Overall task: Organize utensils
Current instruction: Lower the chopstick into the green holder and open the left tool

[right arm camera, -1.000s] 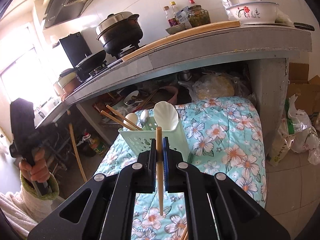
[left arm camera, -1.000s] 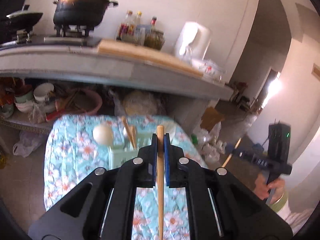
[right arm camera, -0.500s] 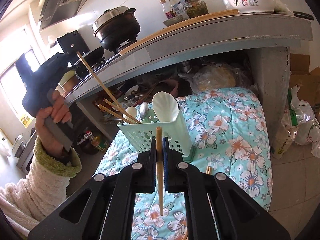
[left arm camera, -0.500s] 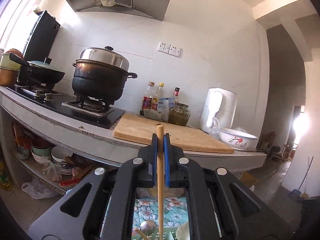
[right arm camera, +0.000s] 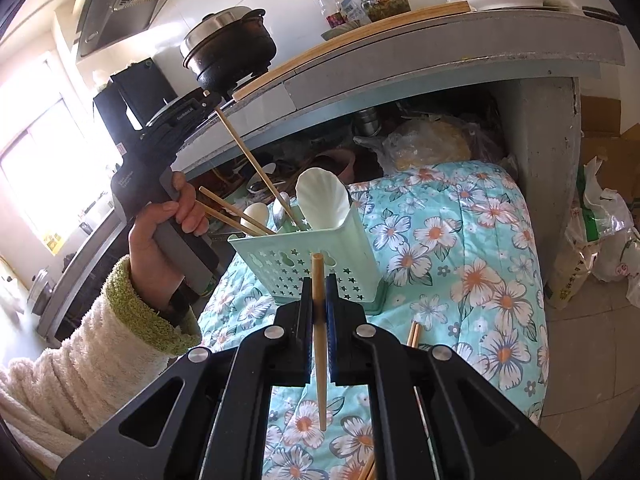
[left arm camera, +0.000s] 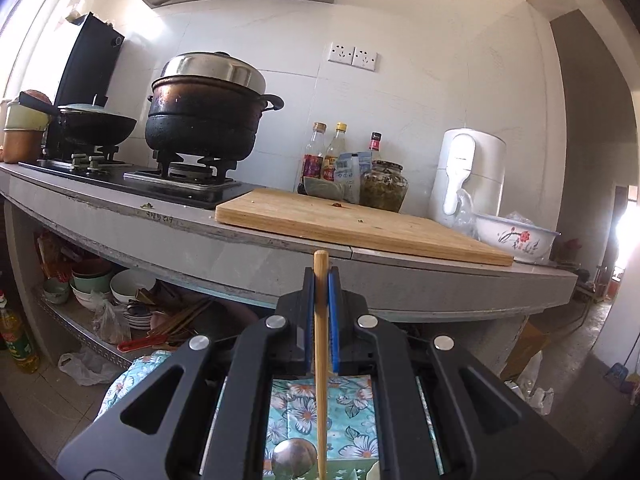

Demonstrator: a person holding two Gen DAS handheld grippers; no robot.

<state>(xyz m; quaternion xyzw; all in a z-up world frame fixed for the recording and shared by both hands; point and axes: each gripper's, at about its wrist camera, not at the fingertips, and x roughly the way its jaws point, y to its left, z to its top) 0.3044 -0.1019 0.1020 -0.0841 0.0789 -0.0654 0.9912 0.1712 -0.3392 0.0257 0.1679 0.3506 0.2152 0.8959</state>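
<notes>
My left gripper (left arm camera: pixel 321 280) is shut on a wooden chopstick (left arm camera: pixel 320 344). In the right wrist view the left gripper (right arm camera: pixel 208 98) holds that chopstick (right arm camera: pixel 256 168) slanted down, its lower tip inside the mint green utensil holder (right arm camera: pixel 312 264). The holder stands on the floral cloth (right arm camera: pixel 472 264) and holds two other chopsticks (right arm camera: pixel 228 210), a white scoop (right arm camera: pixel 322 198) and spoons. My right gripper (right arm camera: pixel 319 284) is shut on a second chopstick (right arm camera: pixel 319 340), just in front of the holder. A metal spoon bowl (left arm camera: pixel 294 458) shows below the left gripper.
Loose chopsticks (right arm camera: pixel 413 334) lie on the cloth by the right gripper. A grey counter (left arm camera: pixel 248 236) overhangs behind, bearing a black pot (left arm camera: pixel 204 120), a cutting board (left arm camera: pixel 356 224) and bottles. Bowls (left arm camera: pixel 124 284) crowd the shelf beneath. Plastic bags (right arm camera: pixel 604 224) lie on the floor at right.
The left gripper has swung in over the holder and lowered, so its chopstick tip now sits inside the holder. The right gripper has barely moved.
</notes>
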